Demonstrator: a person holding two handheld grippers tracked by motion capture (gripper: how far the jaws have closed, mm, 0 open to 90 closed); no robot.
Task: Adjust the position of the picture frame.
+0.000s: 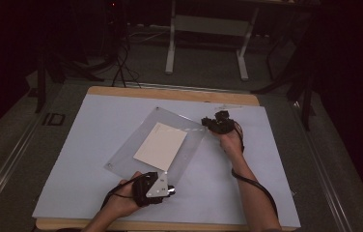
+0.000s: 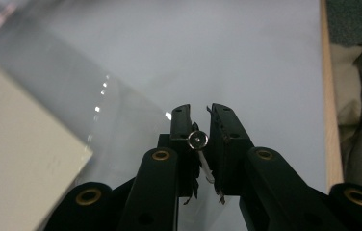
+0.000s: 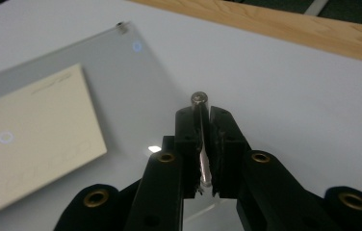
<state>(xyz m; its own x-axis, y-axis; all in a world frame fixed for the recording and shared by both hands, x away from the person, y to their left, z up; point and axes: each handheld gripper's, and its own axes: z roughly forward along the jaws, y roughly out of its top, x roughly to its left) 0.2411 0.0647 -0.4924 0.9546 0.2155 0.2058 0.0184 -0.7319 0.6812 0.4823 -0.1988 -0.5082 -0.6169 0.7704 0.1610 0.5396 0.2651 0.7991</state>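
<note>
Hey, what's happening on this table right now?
A person holds a clear acrylic sheet by two opposite corners. The left gripper is shut on its near corner and the right gripper on its far one, each at a small metal stud. A cream card lies under the sheet on the white table.

Black two-jaw grippers point(image 1: 151, 189) with brass-ringed pivots, one grey three-cornered plate, trailing black cables

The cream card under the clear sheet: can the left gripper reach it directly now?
Probably not. The cream card lies under the clear acrylic sheet, which covers it fully, and the left gripper is already shut on that sheet's near corner, so the sheet must come away first.
</note>
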